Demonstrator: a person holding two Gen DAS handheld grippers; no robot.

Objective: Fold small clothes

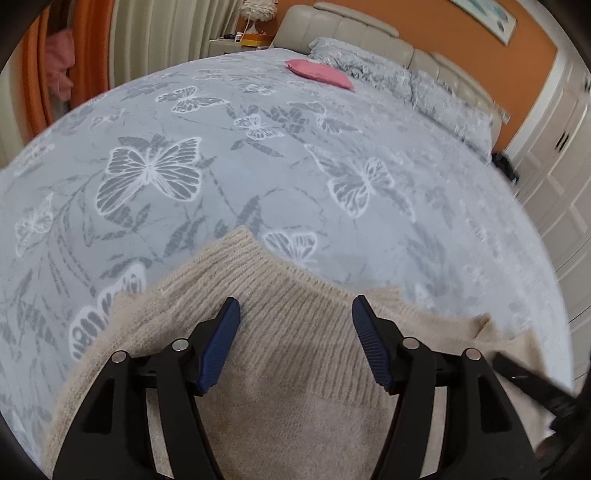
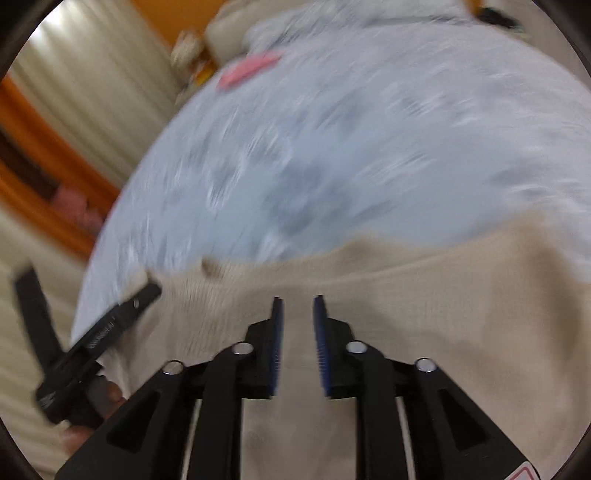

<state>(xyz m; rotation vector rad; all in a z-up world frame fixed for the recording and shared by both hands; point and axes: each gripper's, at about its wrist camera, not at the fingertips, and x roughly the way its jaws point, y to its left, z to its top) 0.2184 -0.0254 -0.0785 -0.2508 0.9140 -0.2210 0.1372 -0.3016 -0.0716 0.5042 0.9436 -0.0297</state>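
Observation:
A beige knit sweater [image 1: 303, 362] lies on the bed near me, its ribbed edge turned toward the far side. My left gripper [image 1: 296, 306] hovers just over that ribbed band. Its blue pads [image 1: 221, 343] stand wide apart and hold nothing. The right wrist view is blurred. There the same sweater [image 2: 443, 295] spreads below my right gripper [image 2: 298, 301], whose jaws stand a narrow gap apart with no cloth pinched between them. The left gripper's black body [image 2: 92, 343] shows at the left of that view, over the sweater's left edge.
A grey-blue bedspread with a butterfly print [image 1: 258, 184] covers the whole bed. A pink pillow [image 1: 319, 72] lies near the padded headboard [image 1: 351, 29], beside a rumpled grey quilt [image 1: 424, 85]. Curtains [image 1: 159, 33] hang at the left and white wardrobe doors [image 1: 554, 166] stand at the right.

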